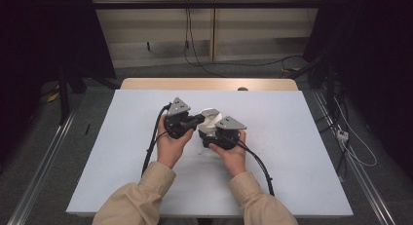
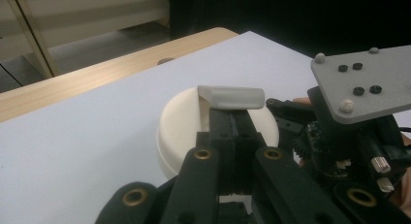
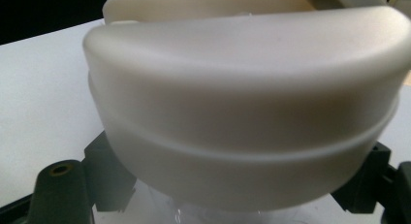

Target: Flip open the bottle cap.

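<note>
step: likely opening white lidded container (image 1: pixel 210 121) | left gripper (image 2: pixel 236 118) pinched closed on its tab (image 2: pixel 231 97) | right gripper (image 1: pixel 221 136) clasps body | next: lift tab steadily

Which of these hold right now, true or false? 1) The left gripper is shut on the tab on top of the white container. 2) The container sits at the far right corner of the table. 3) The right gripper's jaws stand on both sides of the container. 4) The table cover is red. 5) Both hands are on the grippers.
1) True: the left gripper has its jaws closed on the flat tab that stands on the white container.
2) False: it is near the middle of the table, between the two grippers.
3) True: the right gripper flanks its round wall.
4) False: the cover is pale blue-white.
5) True: the left hand and the right hand each hold one.
</note>
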`<state>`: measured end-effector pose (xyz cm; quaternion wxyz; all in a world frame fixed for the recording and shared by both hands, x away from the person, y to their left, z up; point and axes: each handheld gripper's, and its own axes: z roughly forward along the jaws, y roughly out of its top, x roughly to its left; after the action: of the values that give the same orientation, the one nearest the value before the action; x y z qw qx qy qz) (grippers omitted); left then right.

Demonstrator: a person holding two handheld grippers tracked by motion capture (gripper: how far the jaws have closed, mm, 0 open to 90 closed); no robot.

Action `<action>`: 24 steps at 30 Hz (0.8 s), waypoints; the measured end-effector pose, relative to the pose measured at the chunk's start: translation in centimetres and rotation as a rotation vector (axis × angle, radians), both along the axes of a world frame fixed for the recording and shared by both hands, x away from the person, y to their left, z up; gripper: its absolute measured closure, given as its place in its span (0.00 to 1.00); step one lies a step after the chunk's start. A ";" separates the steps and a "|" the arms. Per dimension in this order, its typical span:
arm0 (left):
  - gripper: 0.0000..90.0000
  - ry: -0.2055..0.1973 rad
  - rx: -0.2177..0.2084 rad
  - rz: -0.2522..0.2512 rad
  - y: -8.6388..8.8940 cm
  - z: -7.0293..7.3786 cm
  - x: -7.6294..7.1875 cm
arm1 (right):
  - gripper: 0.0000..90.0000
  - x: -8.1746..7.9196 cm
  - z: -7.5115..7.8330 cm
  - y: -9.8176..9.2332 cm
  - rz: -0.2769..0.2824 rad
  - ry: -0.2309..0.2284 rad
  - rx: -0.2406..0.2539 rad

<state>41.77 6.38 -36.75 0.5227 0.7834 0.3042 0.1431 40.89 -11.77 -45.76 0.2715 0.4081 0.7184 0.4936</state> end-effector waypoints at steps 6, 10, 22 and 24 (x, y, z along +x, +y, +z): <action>1.00 -0.004 0.000 0.001 -0.2 0.3 0.4 | 0.22 0.0 0.0 0.0 0.002 -0.001 0.003; 1.00 -0.002 -0.007 -0.001 -0.5 0.4 0.5 | 0.22 0.0 0.0 0.0 0.002 0.001 0.004; 1.00 -0.004 -0.014 -0.006 -1.2 0.8 0.9 | 0.22 0.0 0.0 0.0 0.002 0.003 0.003; 1.00 -0.004 -0.017 -0.005 -1.3 0.8 1.1 | 0.22 0.0 0.0 0.0 0.001 0.003 0.001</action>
<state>42.82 5.05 -35.96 0.5304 0.7793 0.3027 0.1407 40.91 -11.79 -45.74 0.2698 0.4087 0.7187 0.4936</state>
